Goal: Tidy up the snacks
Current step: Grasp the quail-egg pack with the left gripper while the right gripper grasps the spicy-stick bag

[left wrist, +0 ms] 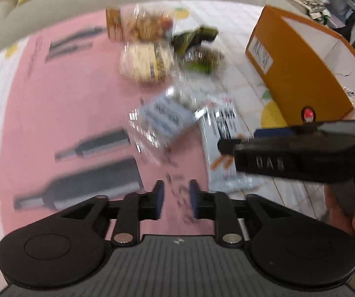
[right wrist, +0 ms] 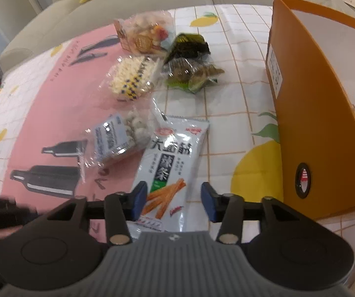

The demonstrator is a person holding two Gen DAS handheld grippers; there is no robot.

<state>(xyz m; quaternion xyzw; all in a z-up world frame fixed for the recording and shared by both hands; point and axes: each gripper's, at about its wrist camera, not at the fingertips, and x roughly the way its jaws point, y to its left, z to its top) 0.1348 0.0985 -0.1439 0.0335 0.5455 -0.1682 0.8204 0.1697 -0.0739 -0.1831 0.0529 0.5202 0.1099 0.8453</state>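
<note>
Packet (right wrist: 170, 163) lies lengthwise between the right gripper (right wrist: 172, 200)'s spread, empty jaws; left gripper (left wrist: 173, 201), jaws narrowly apart and empty, sits farther off.

A white spicy-strip packet (right wrist: 170, 163) lay flat between my right pads; a clear nut bag (right wrist: 118, 138) sat left of it, with popcorn (right wrist: 133, 78), crackers (right wrist: 144, 34) and green packets (right wrist: 190, 59) beyond.

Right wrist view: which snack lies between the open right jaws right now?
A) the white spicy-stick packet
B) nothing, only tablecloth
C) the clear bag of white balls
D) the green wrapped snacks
A: the white spicy-stick packet lies flat with its lower half between the blue pads of the right gripper, which stand apart on either side and do not press it.
</note>
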